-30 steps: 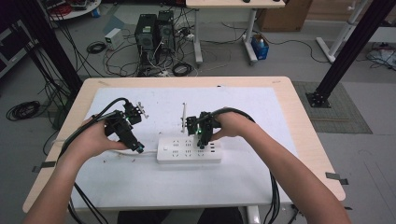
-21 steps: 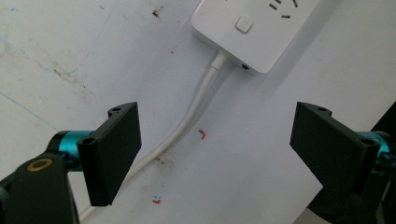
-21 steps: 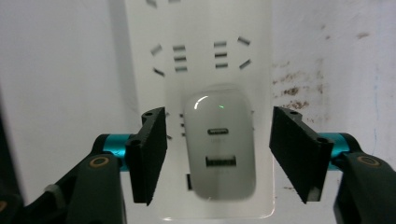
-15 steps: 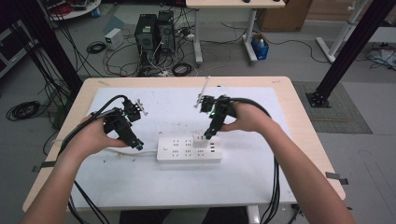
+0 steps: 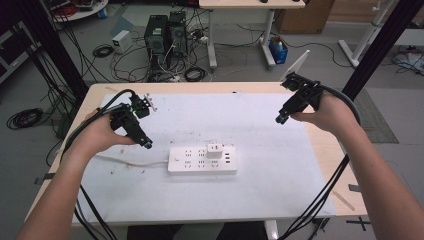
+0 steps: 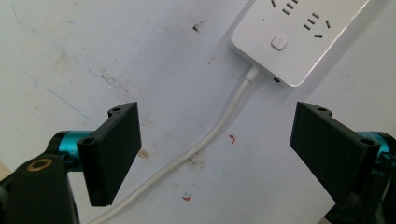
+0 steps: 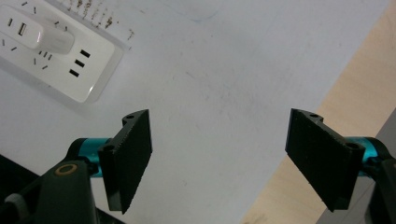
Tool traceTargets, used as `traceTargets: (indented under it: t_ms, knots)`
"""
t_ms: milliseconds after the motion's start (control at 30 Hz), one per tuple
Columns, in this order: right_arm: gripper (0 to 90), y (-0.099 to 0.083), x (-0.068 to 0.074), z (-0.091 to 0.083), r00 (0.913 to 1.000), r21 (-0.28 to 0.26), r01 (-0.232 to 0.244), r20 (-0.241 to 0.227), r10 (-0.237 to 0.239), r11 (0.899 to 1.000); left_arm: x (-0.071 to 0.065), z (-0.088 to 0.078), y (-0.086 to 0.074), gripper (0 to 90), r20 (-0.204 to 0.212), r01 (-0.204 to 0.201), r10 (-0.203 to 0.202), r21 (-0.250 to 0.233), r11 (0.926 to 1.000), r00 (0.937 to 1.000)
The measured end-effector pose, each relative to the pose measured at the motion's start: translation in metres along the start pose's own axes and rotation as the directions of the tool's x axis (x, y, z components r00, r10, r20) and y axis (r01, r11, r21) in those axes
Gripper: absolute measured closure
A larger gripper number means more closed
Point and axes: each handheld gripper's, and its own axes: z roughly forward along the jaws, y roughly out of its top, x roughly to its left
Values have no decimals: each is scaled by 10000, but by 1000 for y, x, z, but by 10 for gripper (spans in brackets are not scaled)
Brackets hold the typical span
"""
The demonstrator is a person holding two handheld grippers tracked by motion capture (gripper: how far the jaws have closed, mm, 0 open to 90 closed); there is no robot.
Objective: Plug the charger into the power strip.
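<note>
Power strip [image 5: 202, 160] lies lengthwise across the bench [image 5: 250, 105], nearer the left claw [image 5: 148, 144]; the right claw [image 5: 280, 119] hovers well apart. Both claws gape, grasping nothing.

Lighting looks even and soft to us, pretty bright on the white mat [image 5: 280, 165], no hard shadows anywhere. In the high view we see the room go dim toward 10 o'clock, and straight lines bow a bit near the edges. Both gripper views are a little soft: the power strip [image 6: 299, 37] glares nearly blown-out white, and we get faint shadow under its cord [image 6: 219, 126].
</note>
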Motion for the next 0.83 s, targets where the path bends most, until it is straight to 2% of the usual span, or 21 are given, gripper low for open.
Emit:
traceTargets:
  t_ms: [100,233,433,833]
  knots:
    - [224,-5,-7,-3,9993,131,-366,25,366,9992,0,-5,3,165,-145,-22,23,74,10000,9999]
    - [224,-9,-10,-4,9990,185,-454,10,454,9988,-2,-11,4,165,-178,-28,29,17,10000,9998]
    - [224,-12,-11,-2,9991,193,-415,43,414,9990,-1,-13,2,165,-247,111,-112,-50,9999,9996]
    - [223,-17,-11,3,9994,265,-333,89,331,9991,-1,-12,-1,165,-290,65,-66,-27,10000,9996]
